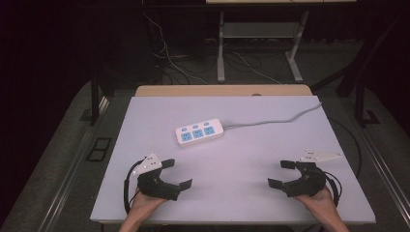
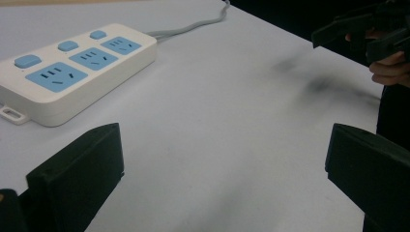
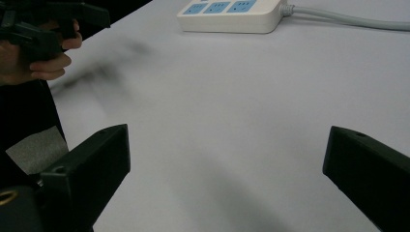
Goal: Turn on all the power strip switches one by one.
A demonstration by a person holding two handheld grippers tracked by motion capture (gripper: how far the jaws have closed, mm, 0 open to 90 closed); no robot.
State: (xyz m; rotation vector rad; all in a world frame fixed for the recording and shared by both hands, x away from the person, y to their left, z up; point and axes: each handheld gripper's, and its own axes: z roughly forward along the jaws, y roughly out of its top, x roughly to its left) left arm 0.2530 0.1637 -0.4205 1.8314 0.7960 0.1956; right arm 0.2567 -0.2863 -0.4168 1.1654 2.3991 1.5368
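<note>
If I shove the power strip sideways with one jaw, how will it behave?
The power strip lies flat and low, so it should slide, not tip. Its smooth white casing on the smooth table probably slips easily. The grey cord trailing off the far right edge may drag and swing that end around.

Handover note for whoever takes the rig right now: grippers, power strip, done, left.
Left hand-held gripper: jaws wide open, nothing between them, at the near left of the table.
Right hand-held gripper: jaws wide open, empty, at the near right.
Power strip: white with three blue sockets, lying flat mid-table, apart from both grippers, nearer the left one. Its grey cord runs off toward the far right edge.
Done: nothing visible yet; the strip is untouched.
Left: any work on the strip; likely the left gripper reaches in first.
</note>
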